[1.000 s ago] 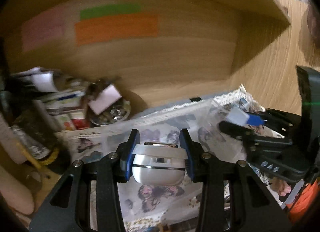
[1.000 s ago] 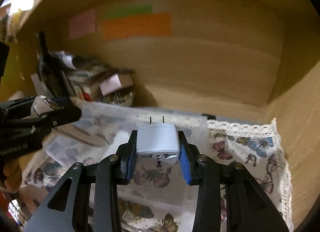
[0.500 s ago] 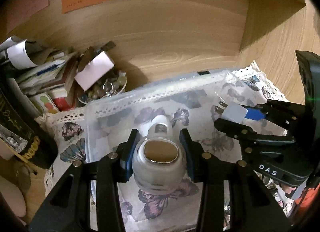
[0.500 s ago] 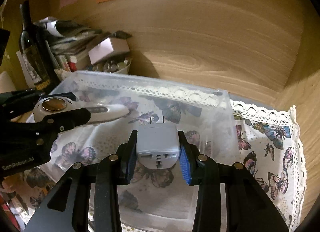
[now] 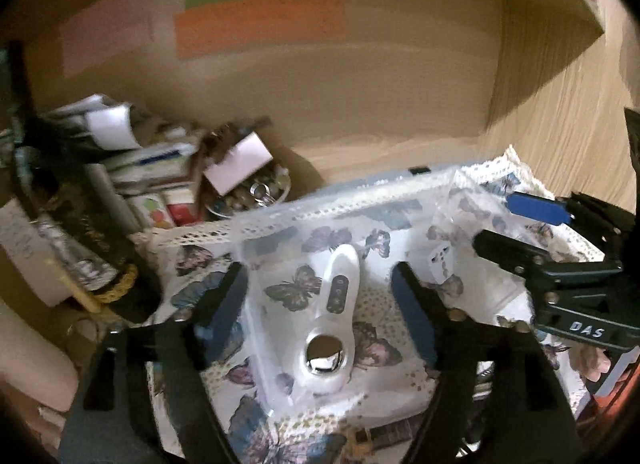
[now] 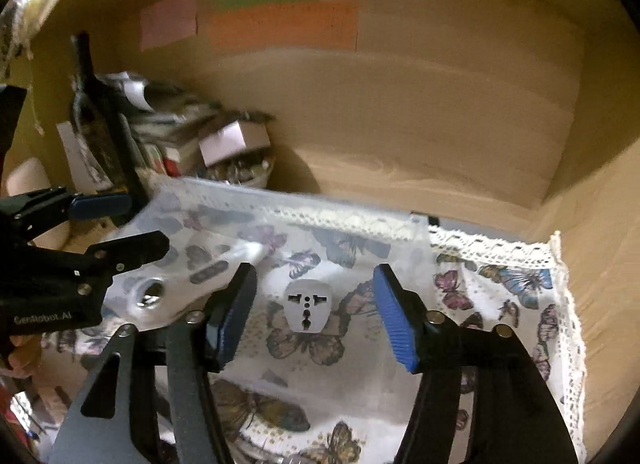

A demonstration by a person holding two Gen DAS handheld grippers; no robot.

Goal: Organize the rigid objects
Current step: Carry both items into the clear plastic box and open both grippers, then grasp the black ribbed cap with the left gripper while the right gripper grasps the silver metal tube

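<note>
Butterfly cloth [image 6: 516, 284]: adapter's [image 6: 307, 306] socket face shows only rightward.

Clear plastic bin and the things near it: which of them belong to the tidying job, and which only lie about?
Job:
clear plastic bin
white handheld device
travel adapter
left claw, open
right claw, open

Lying about:
dark bottle
bowl of small items
sticky notes
butterfly cloth
</note>
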